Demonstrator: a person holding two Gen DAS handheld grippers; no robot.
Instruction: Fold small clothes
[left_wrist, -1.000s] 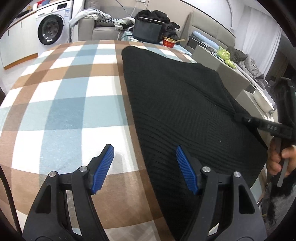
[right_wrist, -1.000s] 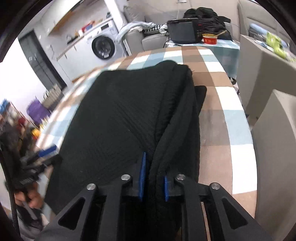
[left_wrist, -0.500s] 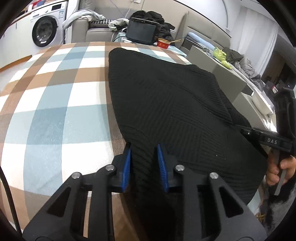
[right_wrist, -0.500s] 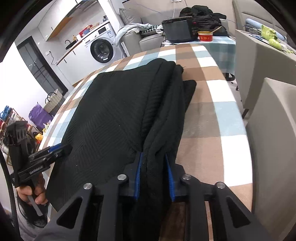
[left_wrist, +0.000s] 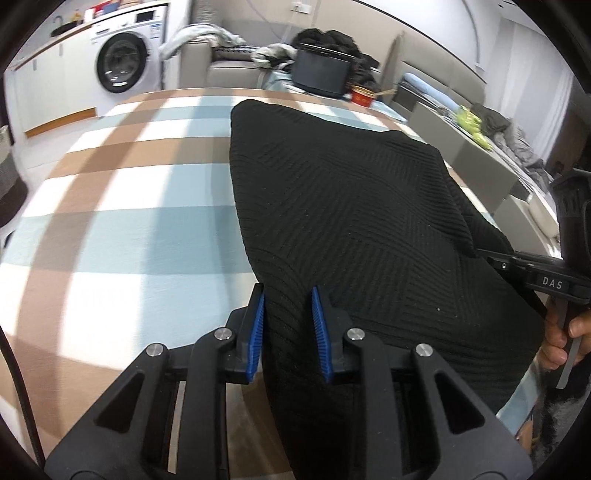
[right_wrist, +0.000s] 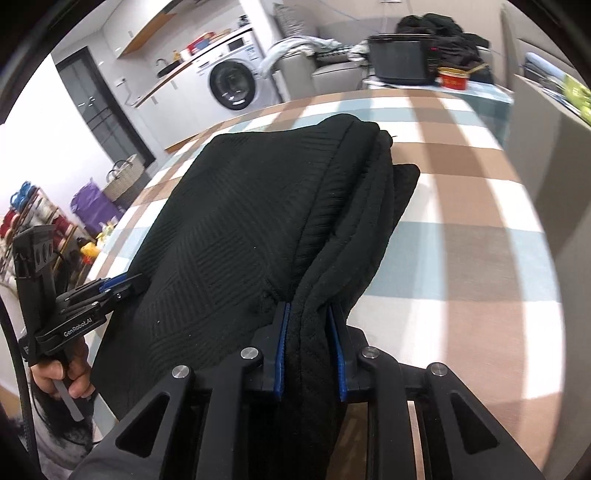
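Note:
A black knitted garment (left_wrist: 351, 206) lies spread on the checked tablecloth (left_wrist: 122, 206). It also shows in the right wrist view (right_wrist: 258, 221). My left gripper (left_wrist: 287, 295) is shut on the garment's near left edge, cloth bunched between its blue pads (left_wrist: 258, 325). My right gripper (right_wrist: 309, 314) is shut on the garment's near right edge, where several folded layers are stacked. Each gripper shows in the other's view: the right one (left_wrist: 532, 273) at the far right, the left one (right_wrist: 107, 291) at the far left.
A washing machine (left_wrist: 125, 66) stands beyond the table at the left. A sofa with clothes, a dark box (left_wrist: 321, 74) and a red bowl (left_wrist: 364, 96) are behind the table. A grey chair back (right_wrist: 546, 155) stands close on the right.
My left gripper was open over the cloth's edge a second ago; it has closed on the garment's left edge and lifted it slightly. My right gripper has kept its hold and raised its edge.

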